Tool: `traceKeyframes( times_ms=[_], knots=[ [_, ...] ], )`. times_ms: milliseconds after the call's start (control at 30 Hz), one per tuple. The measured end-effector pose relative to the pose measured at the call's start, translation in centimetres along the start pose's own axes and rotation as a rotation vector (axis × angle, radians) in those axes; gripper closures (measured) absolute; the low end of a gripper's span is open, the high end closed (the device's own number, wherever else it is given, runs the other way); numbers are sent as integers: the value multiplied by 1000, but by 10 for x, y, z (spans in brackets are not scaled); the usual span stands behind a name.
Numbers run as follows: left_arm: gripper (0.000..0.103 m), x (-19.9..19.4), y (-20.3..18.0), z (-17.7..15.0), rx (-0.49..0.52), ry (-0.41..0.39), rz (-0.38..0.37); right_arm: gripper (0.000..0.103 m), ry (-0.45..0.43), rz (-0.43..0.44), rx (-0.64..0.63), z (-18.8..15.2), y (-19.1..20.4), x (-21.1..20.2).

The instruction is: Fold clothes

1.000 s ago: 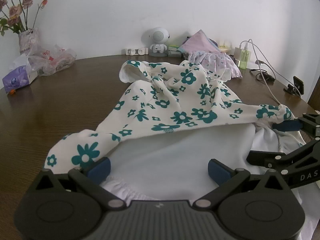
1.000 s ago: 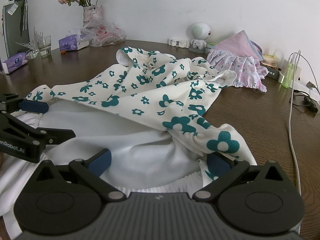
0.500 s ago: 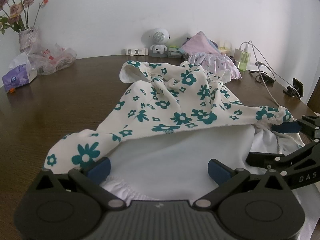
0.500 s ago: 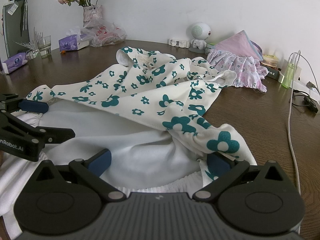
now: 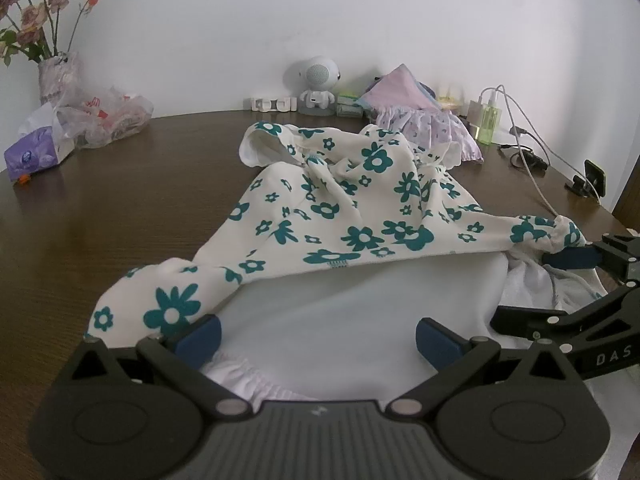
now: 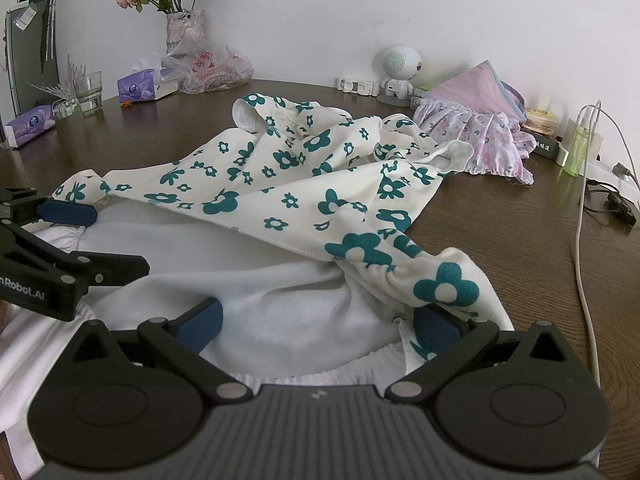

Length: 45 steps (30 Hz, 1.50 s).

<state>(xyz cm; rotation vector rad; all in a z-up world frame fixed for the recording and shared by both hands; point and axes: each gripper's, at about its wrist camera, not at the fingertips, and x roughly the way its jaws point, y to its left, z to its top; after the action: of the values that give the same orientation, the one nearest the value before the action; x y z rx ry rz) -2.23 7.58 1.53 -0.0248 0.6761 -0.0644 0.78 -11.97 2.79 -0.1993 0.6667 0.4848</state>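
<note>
Your left gripper [image 5: 318, 330] and right gripper [image 6: 318, 320] both sit with jaws spread wide (gripping nothing), each over a near corner of the white floral garment [image 5: 360, 216], which stretches ahead across the brown table [image 5: 120, 200].

Both wrist cameras sit low over the table's [image 5: 120, 208] near edge, facing the back wall, close to the floral dress [image 5: 360, 216]. The left view looks from the dress's left end, the right from its right end. Shared: dress, vase [image 6: 185, 30], toy robot [image 5: 318, 84].
</note>
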Motion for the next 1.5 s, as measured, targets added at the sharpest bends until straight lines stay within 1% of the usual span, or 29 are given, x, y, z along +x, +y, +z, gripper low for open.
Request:
traceKeyframes(
  times_ms=[267,400,433,500,533,600,633,700,733,767,800,833,867,900,967,1000,1033,1067,1100,1133,1167,1200,1233,1267,1300,1333,1367,1433,1500],
  knots=[
    [0,-2,0,0,-1,1,2,0,2,0,1,0,0,0],
    [0,-21,2,-1,35,-9,25,0,8,-3,8,0,1,-1],
    [0,-28,5,-2,35,-15,34,0,15,-2,5,-1,1,-3],
    [0,-40,14,-4,27,-21,70,0,75,-19,10,3,3,-16],
    [1,-45,20,-7,7,-14,95,0,48,-31,12,3,5,-29],
    [1,-54,32,-14,-34,1,146,0,-61,-45,1,2,3,-57],
    [3,-53,34,-17,-40,15,140,0,-64,-64,-3,3,0,-58],
    [15,-51,39,-21,-50,43,126,0,-16,-122,-4,5,-8,-43],
    [26,-48,38,-21,-27,58,121,1,7,-151,-4,6,-12,-35],
    [30,-46,38,-19,2,52,125,8,42,-167,0,6,-16,-25],
    [31,-44,39,-17,25,52,121,21,76,-155,18,5,-17,-16],
    [36,-43,46,-14,28,59,121,25,76,-132,47,5,-15,-16],
    [47,-42,53,-11,31,66,120,40,77,-109,75,5,-13,-17],
    [52,-41,61,-8,33,73,120,54,80,-80,90,5,-5,-18],
    [55,-33,85,-3,73,55,150,63,96,0,73,4,30,-22],
    [55,-25,101,3,70,41,195,61,105,65,63,4,48,-24],
    [55,-16,118,8,65,26,241,56,111,183,52,4,68,-26],
    [57,-8,134,13,60,12,287,39,115,322,44,6,87,-28],
    [57,-4,147,20,49,30,319,32,109,436,30,9,102,-32],
    [60,-7,155,26,34,43,339,32,78,477,6,16,107,-39],
    [57,-21,163,31,6,15,355,32,26,448,-14,24,102,-49],
    [54,-40,168,32,-14,-41,339,28,-46,370,-24,33,89,-58],
    [41,-56,171,31,-35,-79,311,21,-98,262,-19,42,70,-60],
    [26,-77,170,28,-74,-107,253,1,-112,140,-4,51,47,-51],
    [21,-92,165,24,-99,-120,180,0,-124,18,12,59,25,-43],
    [19,-102,158,18,-106,-127,105,0,-118,-62,27,66,6,-31],
    [19,-111,143,12,-98,-124,-10,0,-77,-70,44,71,-7,-12],
    [19,-115,114,0,-90,-91,-165,8,4,-86,76,81,-32,27],
    [19,-110,82,-13,-71,-30,-226,22,47,-71,99,86,-45,59]
  ],
)
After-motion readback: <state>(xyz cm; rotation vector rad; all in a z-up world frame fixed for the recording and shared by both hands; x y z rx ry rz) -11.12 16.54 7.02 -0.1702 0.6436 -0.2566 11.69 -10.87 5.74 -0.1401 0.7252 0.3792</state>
